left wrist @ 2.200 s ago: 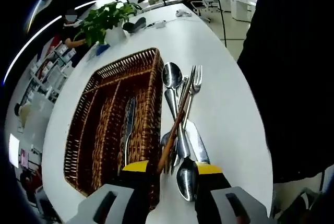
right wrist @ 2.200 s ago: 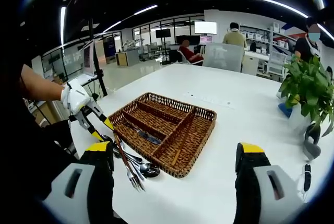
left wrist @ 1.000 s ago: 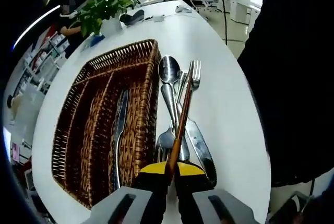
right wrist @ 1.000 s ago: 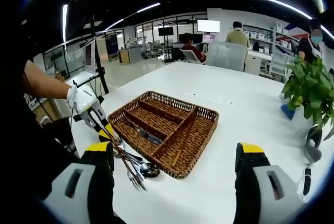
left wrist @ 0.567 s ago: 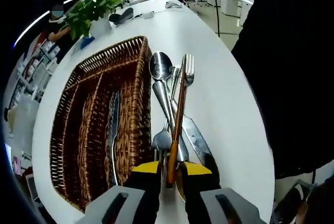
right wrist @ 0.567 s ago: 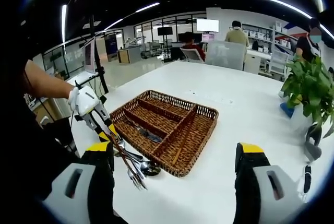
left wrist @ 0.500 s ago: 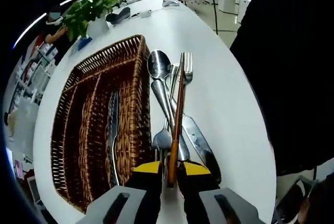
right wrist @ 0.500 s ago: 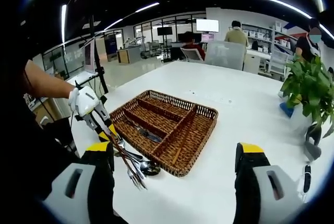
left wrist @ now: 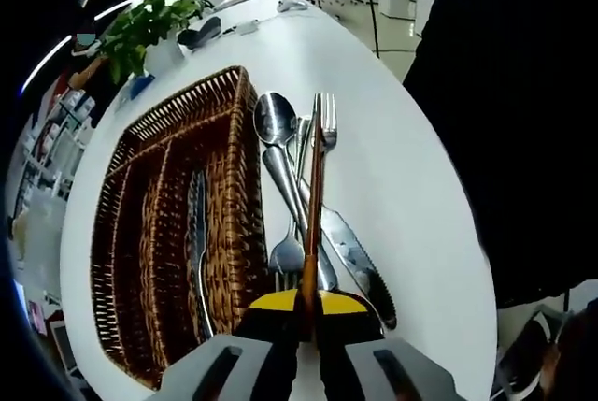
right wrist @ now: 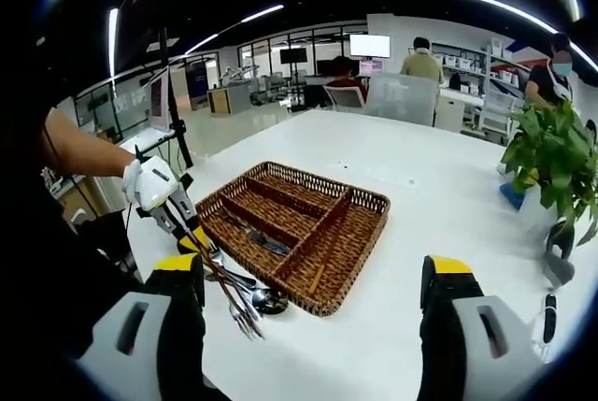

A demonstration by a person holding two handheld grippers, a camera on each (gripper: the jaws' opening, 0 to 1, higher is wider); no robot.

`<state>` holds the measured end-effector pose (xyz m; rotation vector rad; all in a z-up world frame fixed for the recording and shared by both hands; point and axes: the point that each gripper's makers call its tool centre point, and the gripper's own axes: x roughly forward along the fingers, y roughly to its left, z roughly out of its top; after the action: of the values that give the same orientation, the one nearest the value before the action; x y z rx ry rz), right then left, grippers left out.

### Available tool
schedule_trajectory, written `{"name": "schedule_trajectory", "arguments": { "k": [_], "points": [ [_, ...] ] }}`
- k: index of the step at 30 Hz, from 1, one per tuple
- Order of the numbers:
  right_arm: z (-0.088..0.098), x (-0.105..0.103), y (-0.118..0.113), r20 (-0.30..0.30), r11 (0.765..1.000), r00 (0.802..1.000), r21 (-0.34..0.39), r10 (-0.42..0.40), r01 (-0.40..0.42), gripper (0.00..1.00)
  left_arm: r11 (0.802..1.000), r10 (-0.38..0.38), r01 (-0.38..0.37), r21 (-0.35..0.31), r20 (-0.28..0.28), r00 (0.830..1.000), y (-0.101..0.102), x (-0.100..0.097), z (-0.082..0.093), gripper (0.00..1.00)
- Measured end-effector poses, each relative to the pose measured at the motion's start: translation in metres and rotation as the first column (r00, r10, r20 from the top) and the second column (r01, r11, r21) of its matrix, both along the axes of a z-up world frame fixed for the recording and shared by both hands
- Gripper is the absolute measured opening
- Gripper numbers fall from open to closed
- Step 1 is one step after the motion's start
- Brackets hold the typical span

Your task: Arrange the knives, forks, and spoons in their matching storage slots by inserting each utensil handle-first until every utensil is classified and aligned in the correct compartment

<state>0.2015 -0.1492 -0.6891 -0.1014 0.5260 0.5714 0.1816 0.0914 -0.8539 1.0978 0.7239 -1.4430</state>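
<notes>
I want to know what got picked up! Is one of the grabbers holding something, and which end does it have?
Yes. The left gripper has its jaws shut on the wooden handle end of a fork, tines pointing away. The right gripper is open and holds nothing.

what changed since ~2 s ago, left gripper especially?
The left gripper closed from open onto the wooden-handled fork, gripping it by the handle end in the utensil pile. The right gripper stayed open and idle; the wicker tray and the knife inside it did not move.
</notes>
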Motion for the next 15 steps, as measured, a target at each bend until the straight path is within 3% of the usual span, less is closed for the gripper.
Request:
{"name": "schedule_trajectory", "arguments": {
  "k": [4,6,15],
  "points": [
    [0.0,0.0,0.0,0.0,1.0,1.0,-0.001,-0.001,0.001,0.98,0.999,0.038,-0.038,-0.031,-0.009,0.999,-0.001,0.002,0.008,0.04],
    [0.0,0.001,0.0,0.0,1.0,1.0,0.002,0.001,-0.001,0.98,0.997,0.064,-0.066,-0.043,-0.056,0.996,-0.002,-0.004,0.012,0.04],
    [0.003,0.001,0.004,0.009,1.0,1.0,0.004,0.013,-0.013,0.98,0.989,0.117,-0.13,-0.076,-0.148,0.982,-0.004,-0.015,0.024,0.03]
  ]
}}
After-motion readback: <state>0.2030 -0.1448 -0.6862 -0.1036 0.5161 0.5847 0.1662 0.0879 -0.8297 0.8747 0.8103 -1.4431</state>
